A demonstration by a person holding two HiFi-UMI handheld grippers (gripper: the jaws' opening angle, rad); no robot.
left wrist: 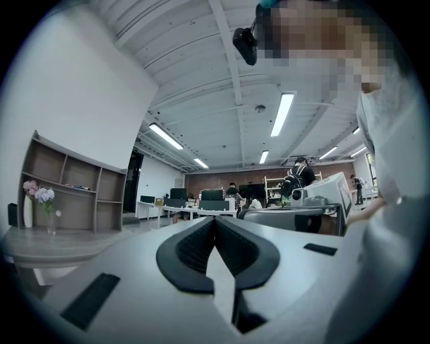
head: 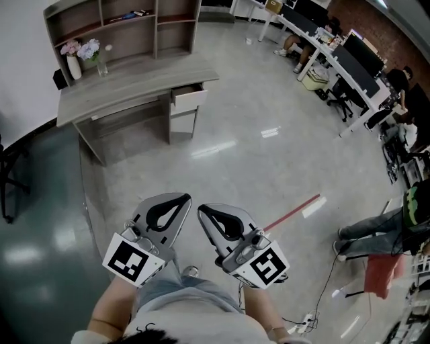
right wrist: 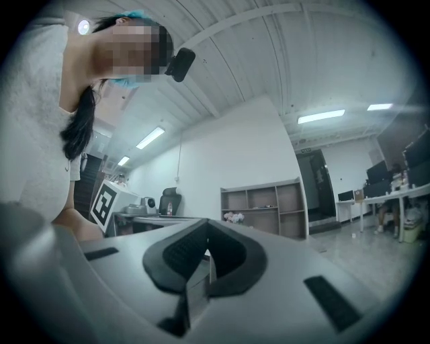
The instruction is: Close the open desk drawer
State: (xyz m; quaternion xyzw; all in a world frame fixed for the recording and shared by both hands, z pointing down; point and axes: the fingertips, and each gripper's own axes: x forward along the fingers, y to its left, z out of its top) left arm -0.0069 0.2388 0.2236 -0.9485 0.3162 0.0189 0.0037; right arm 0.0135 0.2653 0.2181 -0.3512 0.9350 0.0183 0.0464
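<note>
Head view: L gripper and R gripper are held side by side low in frame. Their tips are near each other and both are well apart from the desk.

Both are empty. In the left gripper view the fingers are pressed together w/ nothing between. In the right gripper view the fingers also meet at the tips w/ no gap.

The drawer is at approx 12 o'clock from the grippers. It's the top one of the pedestal under the 3 o'clock end of the grey surface, and it's pulled partway out. Its inside is too small and dark to tell contents.

At approx 10 o'clock from the drawer, on the surface's far end, stands a white vase w/ pink flowers. Just beside it is a clear vase w/ pale blooms.

A shelf unit stands at the back. One upper compartment holds small flat items, too small to identify.

A red tape strip lies on the floor at 3 o'clock of the R gripper.
</note>
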